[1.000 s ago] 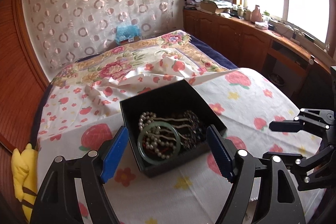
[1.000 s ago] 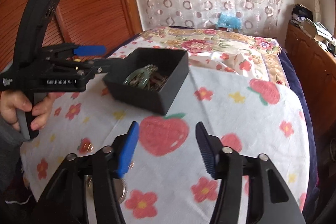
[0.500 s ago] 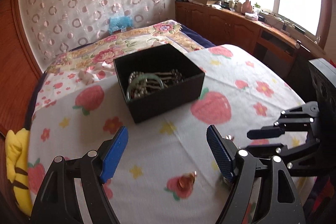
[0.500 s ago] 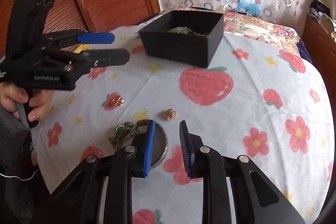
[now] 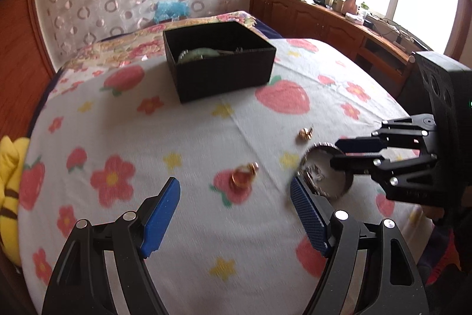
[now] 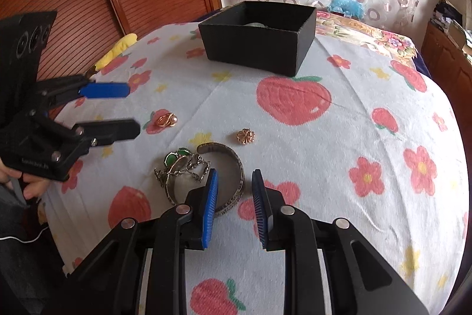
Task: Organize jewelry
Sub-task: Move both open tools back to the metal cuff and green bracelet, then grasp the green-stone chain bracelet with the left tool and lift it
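1. The right claw [image 6: 234,205] is half open and holds nothing yet; its two blue pads stand on either side of the rim of the silver cuff bracelet [image 6: 233,176], which lies on the bed's flowered sheet [image 6: 368,123].
2. To do this step well, I think the claw should go down until the pads truly straddle the band, then close slowly, because a thin metal rim can slip or tilt.
3. The green-stone chain [image 6: 180,164] lies against the cuff, maybe partly inside it, so lifting straight up and slowly may avoid dragging it along.
4. The left claw [image 5: 236,202] is wide open and empty, above the sheet near the gold pearl ring [image 5: 243,174].
5. The black box [image 5: 219,61] stands far back on the bed, well apart from the loose pieces.
6. The left view looks into the box and shows a green bangle [image 5: 197,52] there; the right view shows almost only its outside wall.
7. The right view shows the gold flower piece [image 6: 245,136] and the chain clearly; in the left view they are blurred.
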`<state>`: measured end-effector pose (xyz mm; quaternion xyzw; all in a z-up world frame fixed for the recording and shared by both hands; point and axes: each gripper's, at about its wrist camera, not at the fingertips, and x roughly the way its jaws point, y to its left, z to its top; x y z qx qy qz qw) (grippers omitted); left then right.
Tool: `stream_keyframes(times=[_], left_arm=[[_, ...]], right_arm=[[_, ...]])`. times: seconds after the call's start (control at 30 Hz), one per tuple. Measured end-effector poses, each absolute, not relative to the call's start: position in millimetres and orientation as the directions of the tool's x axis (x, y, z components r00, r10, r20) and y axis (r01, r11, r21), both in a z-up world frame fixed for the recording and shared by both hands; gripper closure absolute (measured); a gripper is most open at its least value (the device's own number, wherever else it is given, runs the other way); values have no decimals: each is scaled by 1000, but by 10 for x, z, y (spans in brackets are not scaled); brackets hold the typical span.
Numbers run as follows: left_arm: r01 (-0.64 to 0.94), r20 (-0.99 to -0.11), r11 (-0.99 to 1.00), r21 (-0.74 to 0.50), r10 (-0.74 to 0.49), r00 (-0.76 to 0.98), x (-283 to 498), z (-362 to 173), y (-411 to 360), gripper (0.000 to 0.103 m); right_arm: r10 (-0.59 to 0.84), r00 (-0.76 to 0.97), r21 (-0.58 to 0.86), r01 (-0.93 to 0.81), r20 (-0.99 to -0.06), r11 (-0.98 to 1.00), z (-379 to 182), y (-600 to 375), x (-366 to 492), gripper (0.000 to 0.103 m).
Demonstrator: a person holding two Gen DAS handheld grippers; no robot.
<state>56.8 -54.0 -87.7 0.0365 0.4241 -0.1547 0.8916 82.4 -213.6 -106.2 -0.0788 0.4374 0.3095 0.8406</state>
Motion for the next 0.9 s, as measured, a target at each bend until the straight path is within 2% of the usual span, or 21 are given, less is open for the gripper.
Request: stream_keyframes(times=[0.47, 0.53, 0.67, 0.73, 0.8, 0.87, 0.9], left_arm=[[392, -793, 918, -63, -285, 538, 445, -1004, -894, 31], [402, -800, 914, -54, -280, 530, 441, -1036, -932, 41], [402, -805, 916, -14, -248, 539, 458, -1074, -971, 56], [404, -803, 915, -24, -258, 537, 465, -1066, -962, 70], [404, -801, 914, -30, -264, 538, 479, -1059, -959, 77], [410, -797, 911, -39, -276, 538, 491, -1063, -964, 87], [413, -796, 910, -41, -280, 537, 493, -1063, -965, 98]], right_arm=[[453, 462, 132, -574, -762, 808, -1089, -2167, 826, 77], [456, 461, 138, -572, -761, 809, -1091, -2173, 829, 77], [456, 463, 137, -572, -760, 809, -1090, -2170, 834, 77], [461, 460, 144, -571, -759, 808, -1093, -2164, 832, 77], [467, 456, 155, -570, -758, 807, -1093, -2168, 836, 77], [471, 454, 160, -569, -757, 806, -1092, -2169, 835, 77], [470, 454, 159, -569, -757, 807, -1091, -2174, 838, 77]])
